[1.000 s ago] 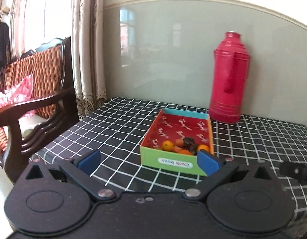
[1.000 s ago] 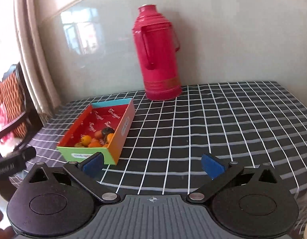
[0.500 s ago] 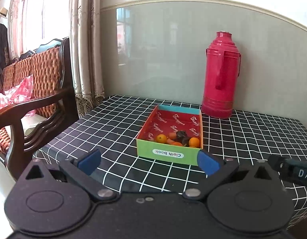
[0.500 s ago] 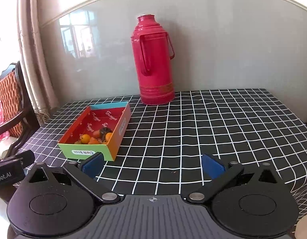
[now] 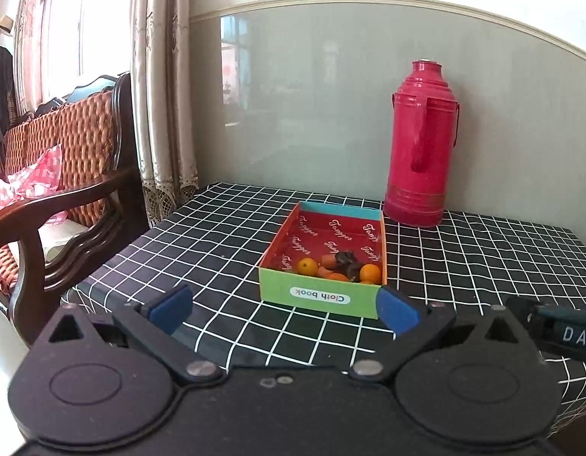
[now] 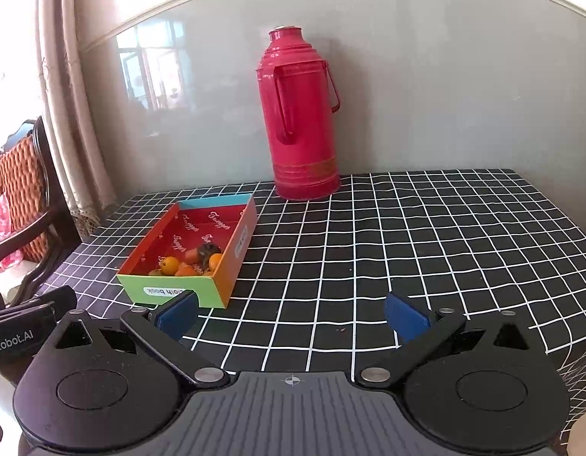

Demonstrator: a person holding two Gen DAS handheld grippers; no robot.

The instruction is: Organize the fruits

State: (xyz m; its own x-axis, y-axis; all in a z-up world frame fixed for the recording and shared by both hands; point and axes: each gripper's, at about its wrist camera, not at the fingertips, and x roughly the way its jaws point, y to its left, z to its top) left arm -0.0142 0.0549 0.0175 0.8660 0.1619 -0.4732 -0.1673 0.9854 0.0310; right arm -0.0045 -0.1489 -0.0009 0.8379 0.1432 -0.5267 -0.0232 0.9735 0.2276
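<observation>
A shallow cardboard box (image 5: 319, 298) (image 6: 232, 250) with a red inside and a green front wall stands on the checked tablecloth. Several small orange fruits (image 5: 307, 266) (image 6: 169, 265) and a dark wrinkled fruit (image 5: 348, 260) (image 6: 206, 250) lie bunched at its near end. My left gripper (image 5: 284, 309) is open and empty, hanging just in front of the box's green wall. Further right, my right gripper (image 6: 291, 313) is open and empty above the cloth, its left pad (image 6: 177, 313) in front of the box's near right corner.
A tall red thermos (image 5: 422, 144) (image 6: 300, 114) stands at the back of the table by the grey wall. A wooden armchair with woven panels (image 5: 61, 174) sits off the table's left edge beside the curtains (image 5: 163, 87). The table's front edge lies just under both grippers.
Both grippers have drawn back and risen slightly, so the box and thermos look smaller and farther. Both stayed open; the fruits in the box did not move.
</observation>
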